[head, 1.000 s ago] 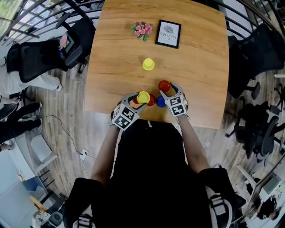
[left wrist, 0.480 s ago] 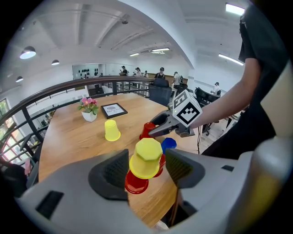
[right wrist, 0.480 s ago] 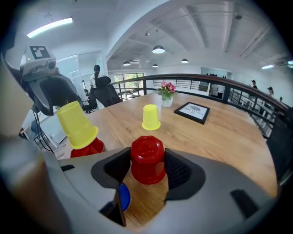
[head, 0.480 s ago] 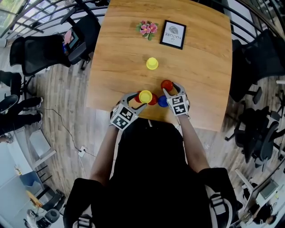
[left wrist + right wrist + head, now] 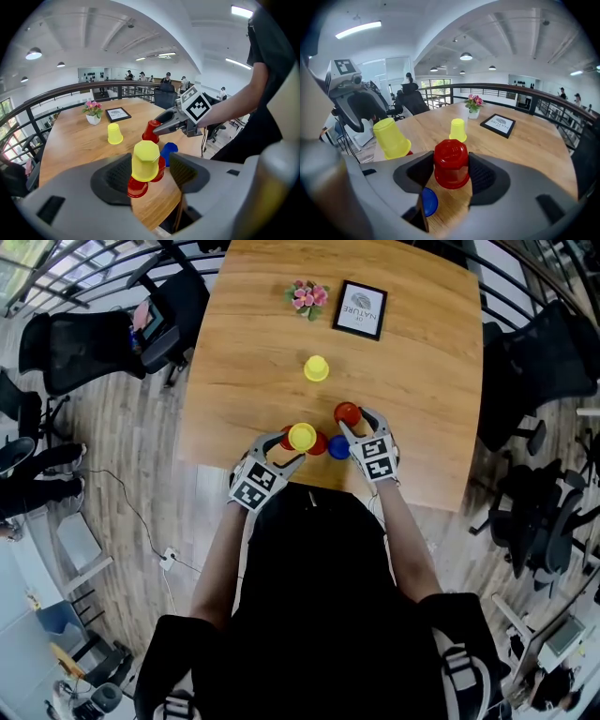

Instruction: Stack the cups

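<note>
Bright, even ceiling lights [image 5: 465, 56]; sharp ctr, fisheye warp + dark vignette @ edges.

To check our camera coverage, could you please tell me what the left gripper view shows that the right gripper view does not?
Only the left gripper view: the right gripper from outside. Only the right gripper view: the left gripper from outside. Both: the red cup in the right gripper's jaws, the near yellow cup, the blue cup, the far yellow cup, the flowers and the framed picture.

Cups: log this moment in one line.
left claw open around yellow cup | right claw shut on red cup | blue cup on table
</note>
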A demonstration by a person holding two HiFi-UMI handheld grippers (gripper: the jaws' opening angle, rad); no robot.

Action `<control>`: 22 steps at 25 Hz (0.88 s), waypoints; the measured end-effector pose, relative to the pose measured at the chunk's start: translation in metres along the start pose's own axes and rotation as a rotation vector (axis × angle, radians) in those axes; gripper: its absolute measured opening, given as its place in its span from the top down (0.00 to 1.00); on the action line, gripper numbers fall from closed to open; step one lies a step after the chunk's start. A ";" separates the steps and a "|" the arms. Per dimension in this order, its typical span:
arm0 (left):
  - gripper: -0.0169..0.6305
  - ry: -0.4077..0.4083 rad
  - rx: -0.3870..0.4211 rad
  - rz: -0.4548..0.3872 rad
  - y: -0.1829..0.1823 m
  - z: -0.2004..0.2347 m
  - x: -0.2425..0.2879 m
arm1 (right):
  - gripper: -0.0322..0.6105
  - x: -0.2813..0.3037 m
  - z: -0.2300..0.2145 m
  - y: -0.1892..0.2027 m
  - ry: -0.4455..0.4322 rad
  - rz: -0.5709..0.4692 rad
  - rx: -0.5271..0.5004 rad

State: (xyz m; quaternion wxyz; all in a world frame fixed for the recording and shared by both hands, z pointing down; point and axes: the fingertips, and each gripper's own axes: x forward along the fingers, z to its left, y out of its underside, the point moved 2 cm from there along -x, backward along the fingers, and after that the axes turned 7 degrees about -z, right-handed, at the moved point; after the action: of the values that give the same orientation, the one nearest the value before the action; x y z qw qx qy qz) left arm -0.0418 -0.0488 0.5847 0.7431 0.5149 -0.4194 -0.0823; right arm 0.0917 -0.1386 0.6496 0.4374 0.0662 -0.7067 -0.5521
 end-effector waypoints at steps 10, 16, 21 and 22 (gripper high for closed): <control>0.57 -0.026 -0.031 -0.025 0.005 -0.003 -0.004 | 0.57 -0.017 0.011 -0.009 -0.027 -0.017 -0.002; 0.57 -0.015 -0.040 -0.037 0.010 -0.002 -0.013 | 0.57 -0.023 0.016 -0.013 -0.012 -0.016 -0.008; 0.57 0.008 -0.022 -0.046 0.011 0.006 -0.018 | 0.57 -0.024 0.021 -0.019 0.013 -0.023 0.021; 0.57 0.011 -0.023 -0.050 0.011 0.007 -0.020 | 0.57 -0.024 0.023 -0.020 0.015 -0.021 0.018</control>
State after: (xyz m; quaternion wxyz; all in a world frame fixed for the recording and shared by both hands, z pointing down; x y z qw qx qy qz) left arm -0.0630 -0.0381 0.5838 0.7488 0.5172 -0.4014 -0.1029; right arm 0.0829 -0.1153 0.6197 0.4363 0.0815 -0.7078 -0.5496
